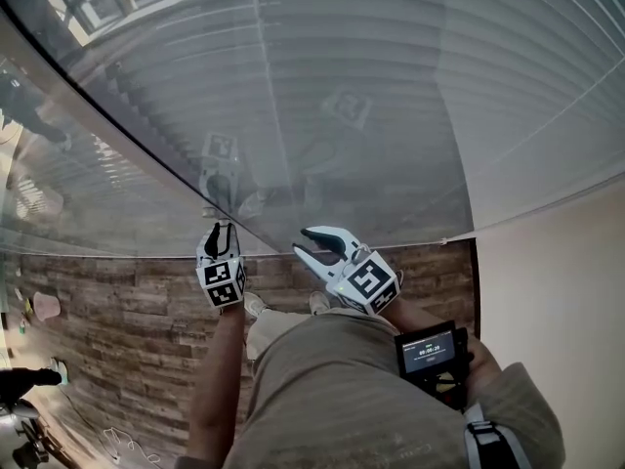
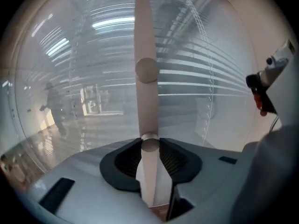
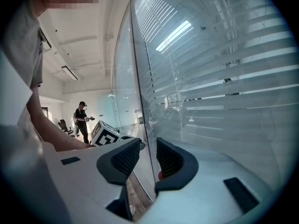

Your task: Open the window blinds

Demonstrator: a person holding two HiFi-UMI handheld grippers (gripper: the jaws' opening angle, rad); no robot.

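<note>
Blinds (image 1: 391, 76) are hanging behind the glass (image 3: 124, 101) ahead. Left claw (image 2: 150, 147) is pinching their wand (image 2: 146, 71), so likely the twisting step; next is calling for a wrist roll to tilt the slats. Right claw (image 3: 148, 147) is hovering spread, gripping nothing.

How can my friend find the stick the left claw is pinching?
Look at the big window blinds, all sideways stripes. In front hangs one pale round rod, running straight up from the left gripper. It is the only thick upright thing there.
</note>
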